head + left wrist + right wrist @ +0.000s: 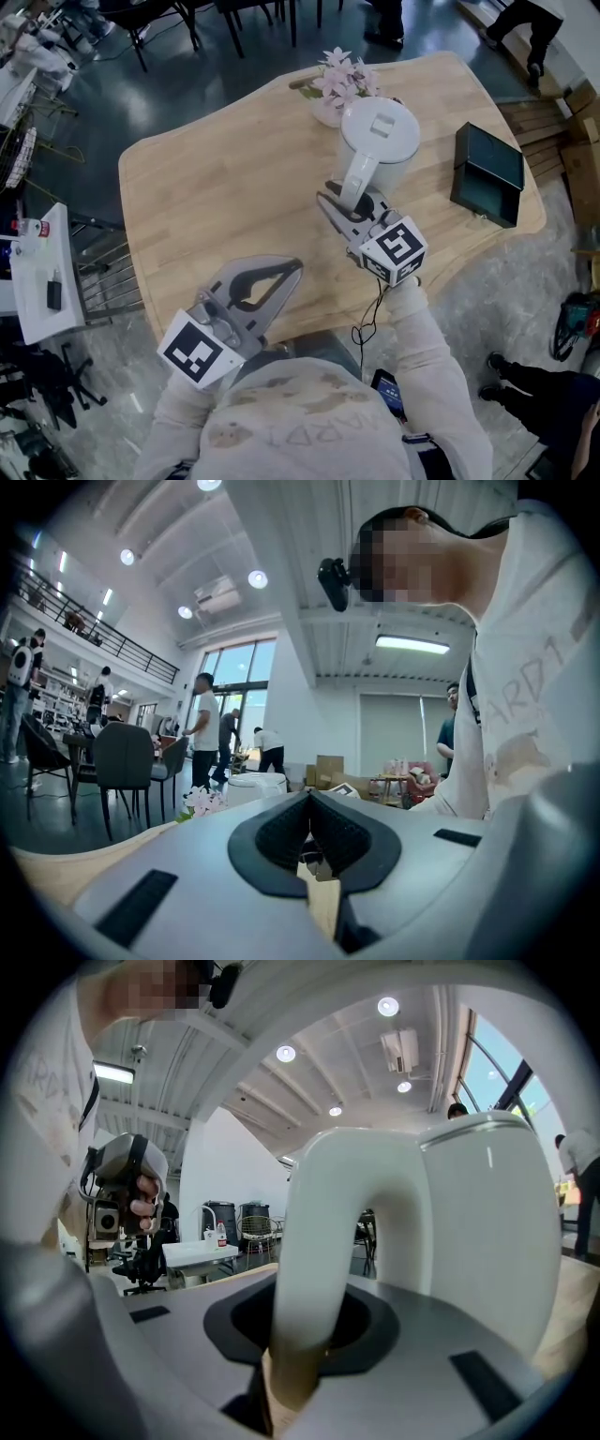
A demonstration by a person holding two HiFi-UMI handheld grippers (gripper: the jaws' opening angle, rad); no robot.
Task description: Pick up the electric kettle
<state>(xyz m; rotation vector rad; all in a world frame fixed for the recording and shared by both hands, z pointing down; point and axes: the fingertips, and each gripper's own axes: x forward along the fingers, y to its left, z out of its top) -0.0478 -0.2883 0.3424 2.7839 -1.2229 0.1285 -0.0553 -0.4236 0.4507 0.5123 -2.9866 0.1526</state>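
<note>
The white electric kettle [380,131] stands at the far right of the wooden table [216,187], its curved handle [356,173] pointing toward me. My right gripper [352,199] is shut on that handle. In the right gripper view the handle [319,1241] runs down between the dark pads [375,1321], with the kettle body [478,1232] just behind. I cannot tell whether the kettle's base touches the table. My left gripper [281,274] hovers over the table's near edge, shut with nothing in it. Its pads [337,832] meet in the left gripper view.
Pink flowers in a small vase [339,80] stand right behind the kettle. A dark green box [487,173] lies at the table's right edge. A cable [370,319] hangs below my right gripper. A white side table [42,272] stands at the left.
</note>
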